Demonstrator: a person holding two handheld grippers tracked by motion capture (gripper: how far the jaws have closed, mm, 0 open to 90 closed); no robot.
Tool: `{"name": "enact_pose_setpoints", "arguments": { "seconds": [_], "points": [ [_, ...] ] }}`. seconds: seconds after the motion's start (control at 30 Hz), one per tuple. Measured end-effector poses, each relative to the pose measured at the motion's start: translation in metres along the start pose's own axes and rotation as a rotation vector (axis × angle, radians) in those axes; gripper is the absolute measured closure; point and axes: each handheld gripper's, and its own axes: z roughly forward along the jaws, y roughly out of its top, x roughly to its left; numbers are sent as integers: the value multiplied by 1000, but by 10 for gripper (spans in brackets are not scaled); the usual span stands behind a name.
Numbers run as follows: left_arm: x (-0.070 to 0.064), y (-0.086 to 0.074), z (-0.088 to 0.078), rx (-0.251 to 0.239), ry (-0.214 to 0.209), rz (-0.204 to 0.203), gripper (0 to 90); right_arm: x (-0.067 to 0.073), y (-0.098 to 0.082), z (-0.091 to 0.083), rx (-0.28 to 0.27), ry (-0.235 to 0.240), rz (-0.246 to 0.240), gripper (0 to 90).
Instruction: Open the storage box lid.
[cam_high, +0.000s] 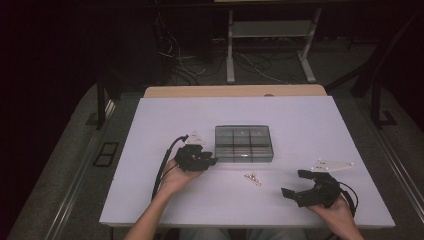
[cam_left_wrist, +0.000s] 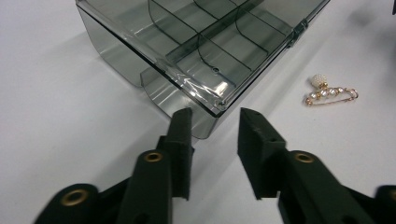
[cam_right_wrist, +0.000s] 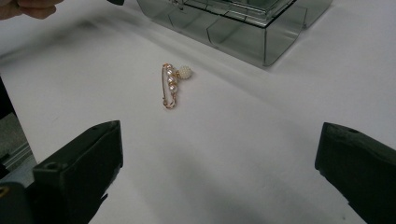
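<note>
The smoked-plastic compartment box (cam_high: 244, 143) sits near the middle of the white surface (cam_high: 300, 120), lid down; the pearl brooch pin (cam_high: 252, 178) lies loose on the surface just in front of the box's near edge, apart from it and toward the person's side.

Left claw (cam_high: 209, 161): stands at the near left corner of the box (cam_left_wrist: 187, 60); jaws partly closed with a narrow gap between them, nothing gripped; the left gripper view shows both pads short of the lid corner, the left one just beside the box wall, contact not confirmed. Right claw (cam_high: 295, 186): rests toward the near right corner of the surface, jaws spread wide, empty; its own view looks along the surface at the brooch (cam_right_wrist: 173, 84) with clear cloth between.

Judged step: approach to the lid corner, box not yet opened, brooch not yet lifted. Next move calls for the left claw to advance a little and close on the lid lip, then raise it; the right claw must narrow and come down over the thin pin, which lies flat and will be hard to catch.

Room: broad bare surface on all sides; near edge close behind both hands; no obstacle between right claw and brooch.
</note>
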Motion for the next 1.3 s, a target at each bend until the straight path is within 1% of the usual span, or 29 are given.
{"name": "enact_pose_setpoints", "arguments": {
  "seconds": [0.03, 0.13, 0.27, 0.3, 0.4, 0.47, 0.53, 0.6, 0.77, 0.87, 0.9, 0.97, 1.0, 1.13, 1.2, 1.3],
  "points": [
    [0, 0, 0, 1, -1, -2, 661, 0, 0, 0, 0, 0, 0, 7],
    [-2, 0, 1, 3, 5, 5, 703, 0, 0, 0, -3, 0, 1, 8],
    [-3, 0, 0, -10, 10, 4, 760, 0, 0, 0, 0, 1, -1, 8],
    [-3, 0, 0, -12, 9, 3, 760, 0, 0, 0, 2, 1, -1, 7],
    [-5, 0, -1, -15, 17, 8, 797, 0, 0, 0, 2, 1, 0, 8],
    [-8, 0, -2, -2, 36, 34, 830, 0, 0, 0, 1, 0, -3, 8],
    [-10, 0, -1, -1, 59, 52, 843, 0, 0, 0, 1, 0, -3, 7],
    [-11, 0, -1, -1, 64, 61, 845, 0, 0, 0, 2, 1, -1, 7],
    [-11, 0, -1, -3, 64, 61, 857, 0, 0, 0, 0, 2, -2, 7],
    [-10, 0, -2, -9, 59, 54, 876, 0, 0, 0, -1, 2, 0, 7],
    [-10, 0, -2, -16, 56, 46, 883, 0, 0, 0, -1, 2, 1, 8],
    [-10, 1, -2, -23, 53, 46, 886, 0, 0, 0, -1, 2, -4, 8],
    [-10, 1, -3, -29, 50, 33, 886, 0, 0, 0, -1, 2, -3, 8],
    [-7, 2, -5, -60, 28, 11, 886, 2, 0, 0, 1, 5, -3, 7],
    [-6, 2, -7, -85, 12, -16, 887, 2, 0, 0, 5, 6, -4, 7],
    [-3, 4, -10, -110, -11, -37, 887, 2, 0, 0, 9, 11, 1, 7]
  ]
}}
